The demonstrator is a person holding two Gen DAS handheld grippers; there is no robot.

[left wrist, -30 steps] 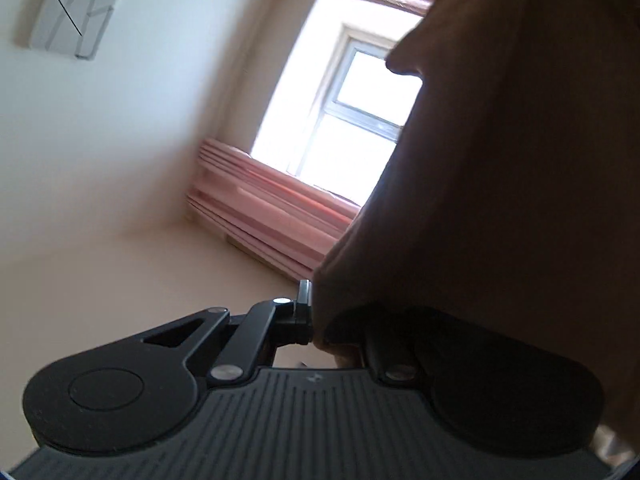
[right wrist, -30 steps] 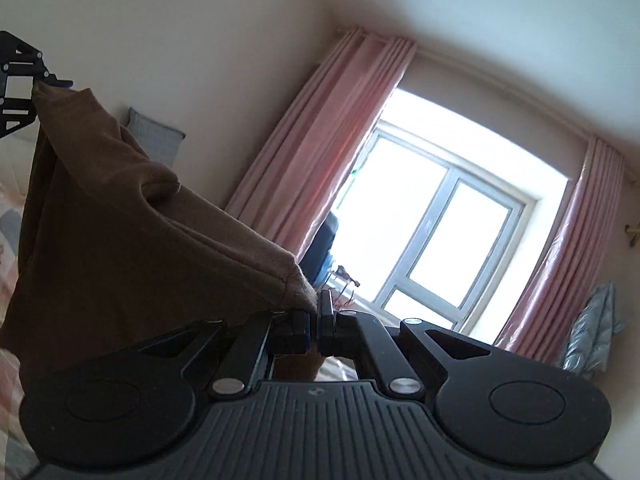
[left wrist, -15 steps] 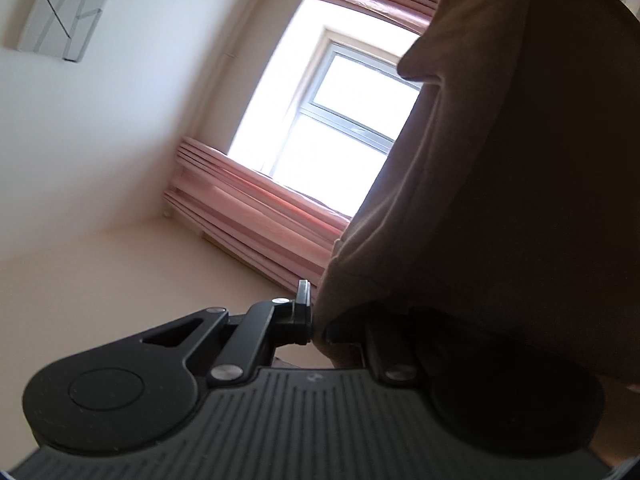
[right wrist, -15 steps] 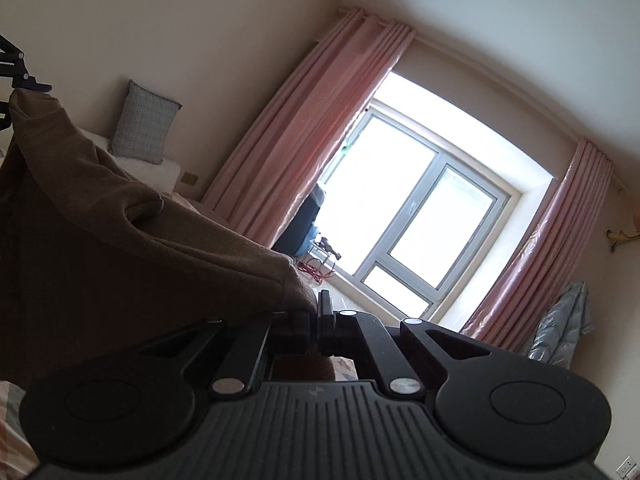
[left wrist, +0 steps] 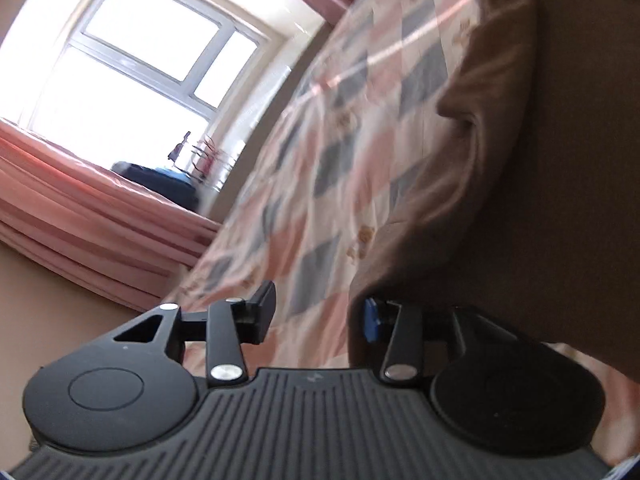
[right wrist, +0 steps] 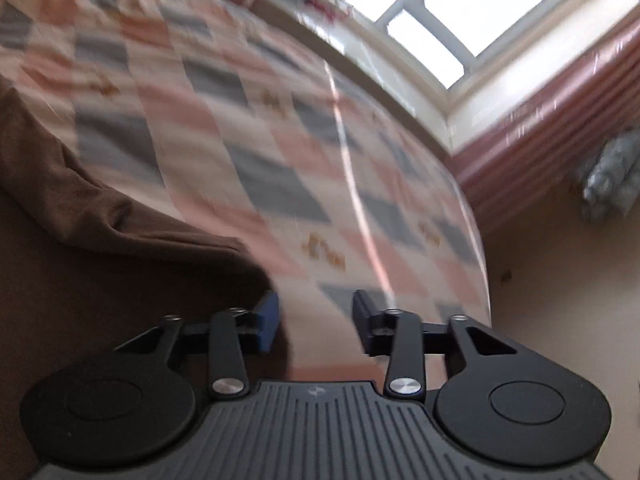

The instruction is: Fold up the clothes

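Note:
A brown garment fills the right side of the left wrist view, over a checked bedspread. My left gripper is open; the cloth drapes over its right finger, and only bedspread shows between the fingers. In the right wrist view the same brown garment fills the lower left, its edge touching the left finger. My right gripper is open with only the checked bedspread showing in the gap. Both views are motion-blurred.
A bright window with pink curtains lies beyond the bed; the window and a curtain also show from the right wrist. A grey-blue bundle hangs by the wall at right.
Both grippers have opened and let go of the brown garment. Both cameras have tipped down from the wall and window toward the bed.

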